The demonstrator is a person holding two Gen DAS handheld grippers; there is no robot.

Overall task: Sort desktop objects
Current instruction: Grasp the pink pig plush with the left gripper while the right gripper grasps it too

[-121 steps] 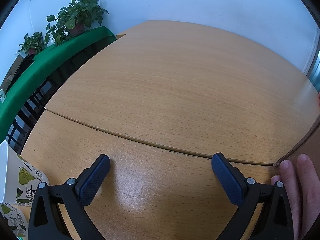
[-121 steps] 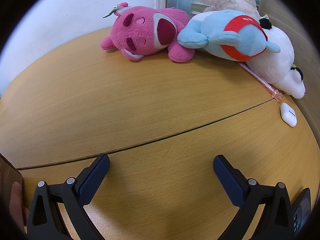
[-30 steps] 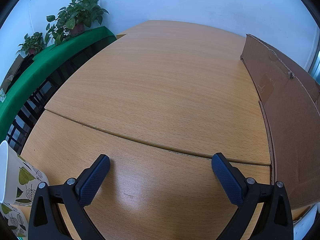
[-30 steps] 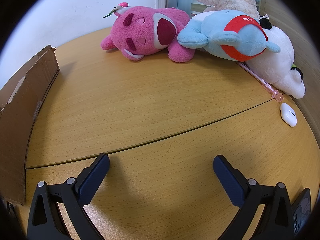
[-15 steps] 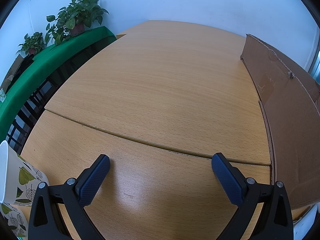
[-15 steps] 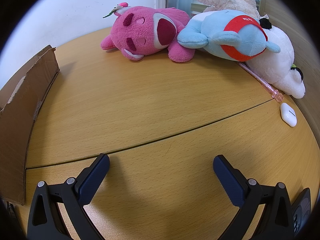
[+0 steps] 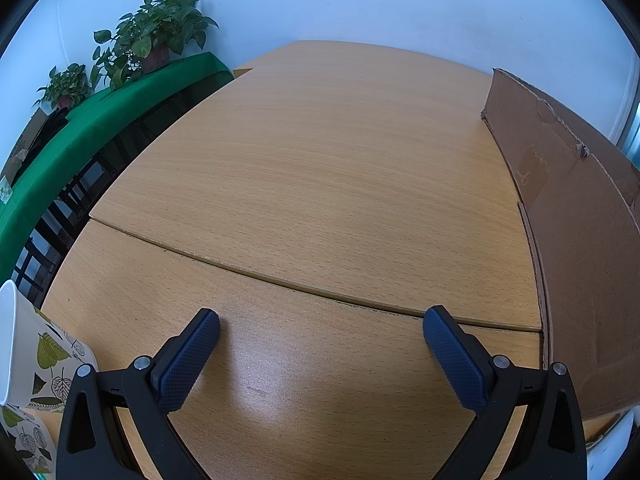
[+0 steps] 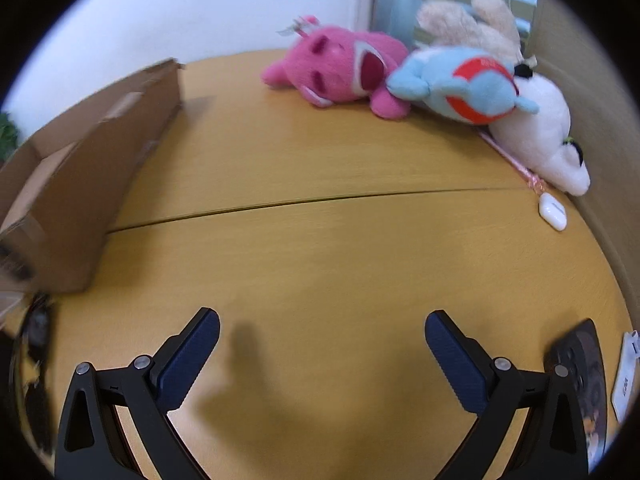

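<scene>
Desktop objects for sorting lie mostly toward your right gripper's side, and neither tool holds any of them. Your right gripper (image 8: 322, 330) has its two blue-padded fingers spread wide apart over bare wood of the desk (image 8: 320, 264), with nothing between them; its view is motion-blurred. Just beside its right finger, at the lower right edge, lies a dark flat object (image 8: 582, 364) whose nature you cannot tell from this view, and past it a white card-like item (image 8: 626, 372). Further out, beyond the seam in the desktop, a small white earbud case (image 8: 553, 211) sits near the right edge, touching the tip of a thin pink pen (image 8: 516, 162) that runs under the toys. At the far corner a pink plush (image 8: 340, 70), a blue-and-red plush (image 8: 460, 84) and a white plush (image 8: 544, 136) lie pressed together, with a beige plush (image 8: 472, 24) behind them. To the left stands an open cardboard box (image 8: 80, 172).

Your left gripper (image 7: 320, 330) is likewise spread wide, empty, hovering over the desk (image 7: 320, 168). At its left, near the finger, stands a paper cup with leaf print (image 7: 36, 360). At its right the cardboard box (image 7: 580, 240) rises along the desk edge. Beyond the desk's left side runs a green-covered ledge (image 7: 80, 132) with potted plants (image 7: 152, 40).
</scene>
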